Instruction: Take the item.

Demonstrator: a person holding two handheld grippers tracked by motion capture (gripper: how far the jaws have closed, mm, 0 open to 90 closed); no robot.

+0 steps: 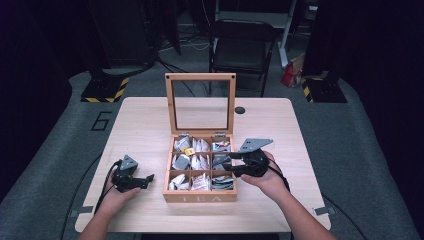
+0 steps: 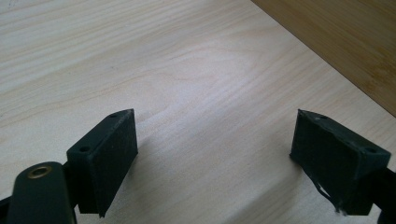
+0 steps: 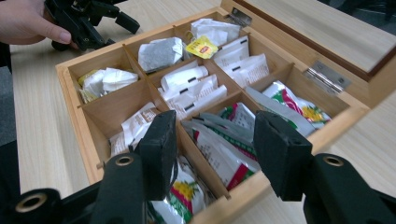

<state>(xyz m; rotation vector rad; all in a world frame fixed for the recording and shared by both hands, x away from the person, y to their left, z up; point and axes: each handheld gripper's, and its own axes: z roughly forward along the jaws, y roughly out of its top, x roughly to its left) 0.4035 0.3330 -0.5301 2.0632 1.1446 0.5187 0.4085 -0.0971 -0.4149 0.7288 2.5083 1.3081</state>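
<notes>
Right tongs (image 3: 212,151) gape over tea box (image 3: 88,140) — crumpled, colourful sachets (image 3: 219,149)

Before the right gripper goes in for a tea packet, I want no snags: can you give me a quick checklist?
1. Glass-paned wooden lid upright, clear of the compartments: ok.
2. Right gripper jaws apart, nothing between them: ok.
3. Right gripper over the green-and-red foil packets in the wooden tea box: ok.
4. Jaws straddle one packet alone: cannot tell; packets overlap.
5. Left gripper open over the pale wooden table, beside the box: ok.
</notes>
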